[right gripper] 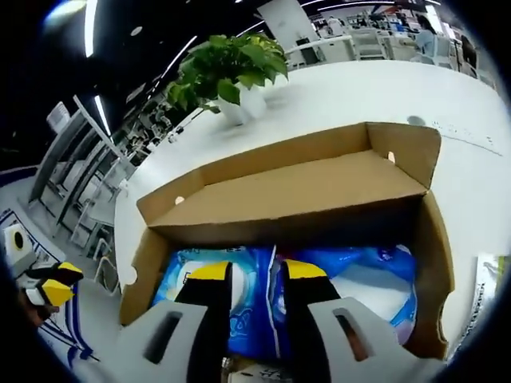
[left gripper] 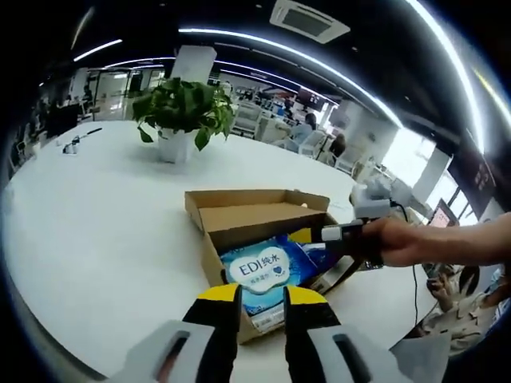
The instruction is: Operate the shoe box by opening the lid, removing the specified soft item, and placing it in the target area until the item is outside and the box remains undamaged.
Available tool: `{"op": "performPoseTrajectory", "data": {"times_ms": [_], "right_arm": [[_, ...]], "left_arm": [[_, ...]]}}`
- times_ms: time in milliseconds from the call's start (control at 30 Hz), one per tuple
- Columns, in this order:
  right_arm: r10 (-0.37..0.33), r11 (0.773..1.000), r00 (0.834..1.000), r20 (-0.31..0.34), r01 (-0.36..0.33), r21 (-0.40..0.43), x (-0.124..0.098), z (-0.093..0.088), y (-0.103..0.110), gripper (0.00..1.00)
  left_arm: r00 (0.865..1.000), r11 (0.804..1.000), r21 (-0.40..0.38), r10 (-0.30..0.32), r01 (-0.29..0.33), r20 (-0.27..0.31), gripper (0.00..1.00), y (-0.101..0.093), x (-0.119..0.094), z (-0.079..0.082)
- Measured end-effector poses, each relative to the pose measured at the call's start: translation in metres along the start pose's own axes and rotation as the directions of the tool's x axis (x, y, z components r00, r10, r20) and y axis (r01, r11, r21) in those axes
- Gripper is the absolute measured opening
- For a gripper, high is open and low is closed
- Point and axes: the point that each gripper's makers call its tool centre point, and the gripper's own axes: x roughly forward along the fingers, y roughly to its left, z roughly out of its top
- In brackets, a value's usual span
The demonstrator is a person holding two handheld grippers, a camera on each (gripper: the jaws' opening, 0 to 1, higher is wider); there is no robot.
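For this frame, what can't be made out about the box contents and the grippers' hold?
- Right gripper: contact with blue pack unclear; jaws cover it, right gripper view.
- Pack's lower text: too small, left gripper view.
- Cardboard box near wall: cut off by the frame edge, right gripper view.

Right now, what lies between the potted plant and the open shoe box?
Bare white table. In the left gripper view, nothing stands between the potted plant and the shoe box; the right gripper view agrees.
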Motion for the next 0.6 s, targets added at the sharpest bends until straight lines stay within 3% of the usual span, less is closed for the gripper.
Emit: {"op": "performPoseTrajectory", "data": {"times_ms": [267,600], "right_arm": [[0.001,1.0,1.0,-0.019,-0.001,-0.018,0.011,0.001,0.005,0.09],[-0.041,0.998,0.999,-0.028,0.04,-0.037,0.016,-0.004,0.001,0.04]], "left_arm": [[1.0,1.0,-0.015,-0.002,0.002,0.0,0.21,0.004,-0.005,0.002],[1.0,0.999,-0.044,0.004,-0.005,-0.016,0.21,0.018,-0.009,-0.008]]}}
